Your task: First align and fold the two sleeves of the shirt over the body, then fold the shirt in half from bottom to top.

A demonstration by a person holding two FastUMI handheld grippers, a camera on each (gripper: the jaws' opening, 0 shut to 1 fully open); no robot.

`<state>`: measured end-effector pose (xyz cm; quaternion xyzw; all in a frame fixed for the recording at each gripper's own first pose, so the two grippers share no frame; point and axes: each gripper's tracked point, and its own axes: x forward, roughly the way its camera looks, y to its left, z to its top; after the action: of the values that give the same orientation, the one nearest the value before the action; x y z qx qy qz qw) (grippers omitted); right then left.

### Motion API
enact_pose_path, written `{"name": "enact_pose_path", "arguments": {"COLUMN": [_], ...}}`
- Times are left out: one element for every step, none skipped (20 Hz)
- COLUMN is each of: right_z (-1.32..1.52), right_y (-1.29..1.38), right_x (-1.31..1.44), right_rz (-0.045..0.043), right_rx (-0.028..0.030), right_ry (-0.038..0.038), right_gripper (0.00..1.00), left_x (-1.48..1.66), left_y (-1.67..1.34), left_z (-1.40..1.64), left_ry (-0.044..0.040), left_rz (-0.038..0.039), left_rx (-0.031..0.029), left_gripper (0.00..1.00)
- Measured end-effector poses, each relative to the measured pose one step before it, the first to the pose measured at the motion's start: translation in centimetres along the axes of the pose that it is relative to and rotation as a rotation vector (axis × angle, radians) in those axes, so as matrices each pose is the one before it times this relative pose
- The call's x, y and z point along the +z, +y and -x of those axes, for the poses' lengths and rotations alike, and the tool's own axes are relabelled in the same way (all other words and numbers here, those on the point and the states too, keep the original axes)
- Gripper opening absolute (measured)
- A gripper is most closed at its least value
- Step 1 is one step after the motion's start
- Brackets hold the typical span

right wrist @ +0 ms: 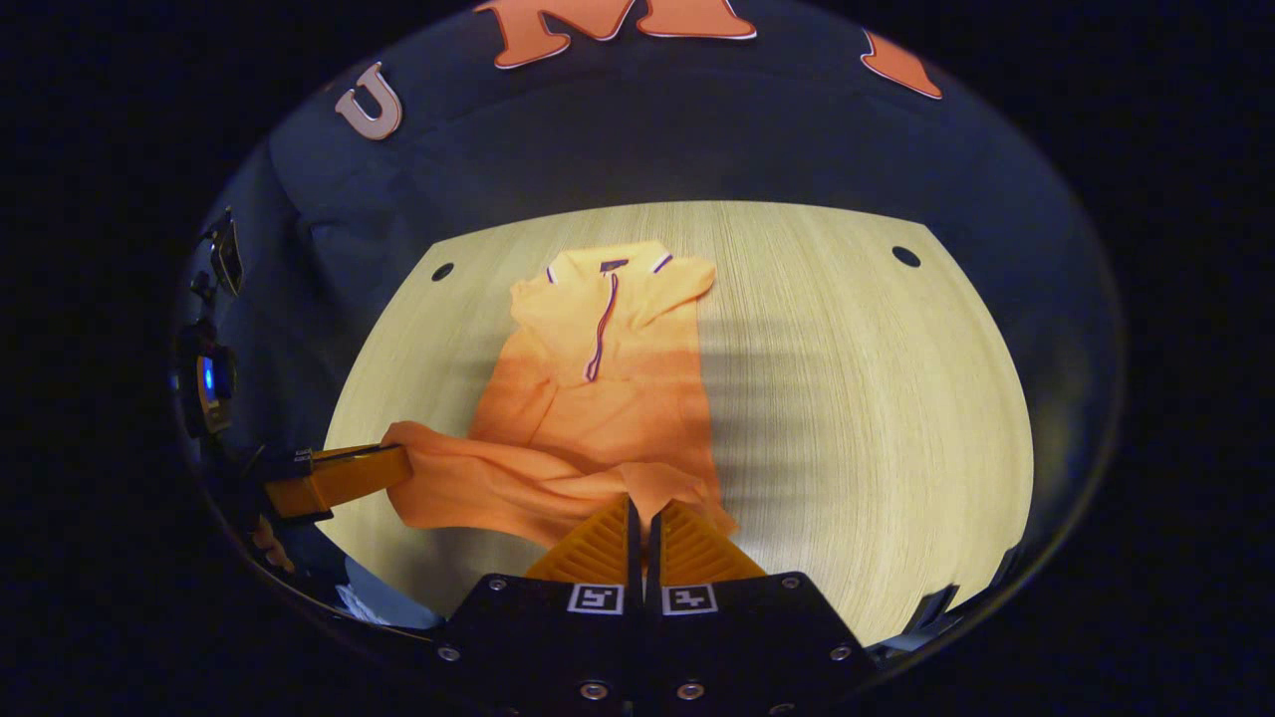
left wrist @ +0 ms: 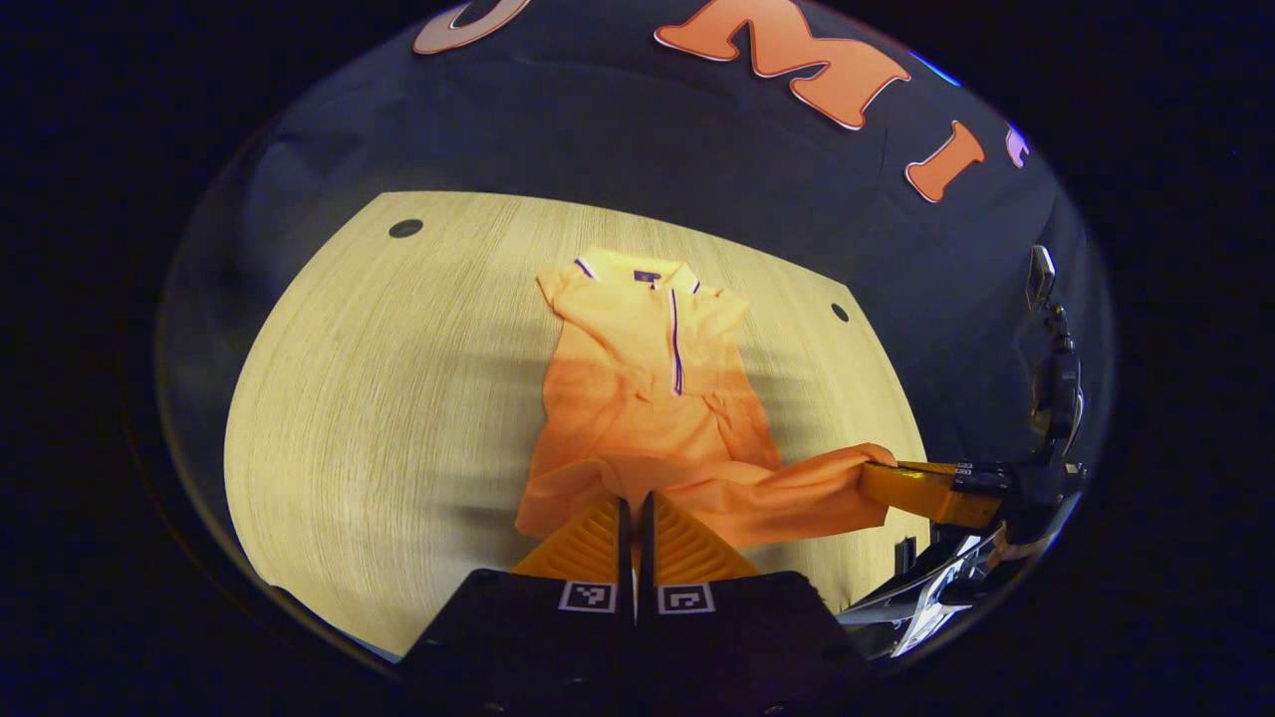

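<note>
Orange shirt (left wrist: 647,398), hem lifted off table (left wrist: 398,398)

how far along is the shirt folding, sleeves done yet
Sleeves look done: the orange polo shirt lies on the wooden table as a narrow strip, collar at the far end. In hand: the left gripper and right gripper are each shut on the bottom hem, lifted off the table. Left: carrying the hem up to the collar and releasing.

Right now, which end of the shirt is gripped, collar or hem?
The hem end: the left gripper and right gripper are shut on it, bunched; the collar end lies flat.
</note>
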<state>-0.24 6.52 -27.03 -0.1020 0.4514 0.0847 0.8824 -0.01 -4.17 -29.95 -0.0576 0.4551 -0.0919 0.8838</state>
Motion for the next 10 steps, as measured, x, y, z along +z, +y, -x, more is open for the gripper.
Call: {"name": "enact_pose_path", "arguments": {"right_z": [-0.382,-0.475,-0.46,-0.552,-0.642,-0.682,-0.786,-0.832,-0.854,-0.846], "right_y": [-0.361,-0.231,-0.198,-0.275,-0.247,-0.073,-0.251,-0.328,-0.159,-0.041], "right_x": [1.336,1.291,1.125,1.108,1.041,0.923,0.864,0.872,0.864,0.838], "right_rz": [0.00621,0.00505,0.00368,0.00447,-0.00024,-0.00144,-0.00158,-0.00118,-0.00328,-0.00591], "right_rx": [-0.00423,-0.00174,-0.00197,-0.00187,0.00084,0.00377,-0.00061,-0.00577,-0.00075,0.00144], "right_ry": [-0.01347,-0.0112,-0.00901,-0.00871,-0.00813,-0.00347,-0.00443,-0.00445,-0.00024,-0.00242], "right_gripper": [0.0,0.0,0.0,0.0,0.0,0.0,0.0,0.0,0.0,0.0], "left_x": [1.336,1.122,1.177,1.197,1.236,1.248,1.013,1.036,0.865,0.907], "left_y": [0.071,0.11,0.215,0.251,0.264,0.249,0.074,0.082,0.1,0.107], "left_z": [-0.422,-0.574,-0.665,-0.598,-0.573,-0.741,-0.799,-0.881,-0.826,-0.914], "left_ry": [-0.01122,-0.01018,-0.0058,-0.00978,-0.01031,-0.01561,-0.00854,-0.00841,-0.00172,-0.00838], "left_rz": [-0.00704,-0.00559,-0.0036,-0.00522,-0.00496,-0.00703,0.00011,0.00474,-0.00072,-0.00707], "left_rx": [-0.00377,-0.00147,0.00013,0.00043,0.00579,0.0005,0.00149,-0.00075,-0.00014,0.00088], "left_gripper": [0.01,0.01,0.01,0.01,0.01,0.01,0.01,0.01,0.01,0.01]}}
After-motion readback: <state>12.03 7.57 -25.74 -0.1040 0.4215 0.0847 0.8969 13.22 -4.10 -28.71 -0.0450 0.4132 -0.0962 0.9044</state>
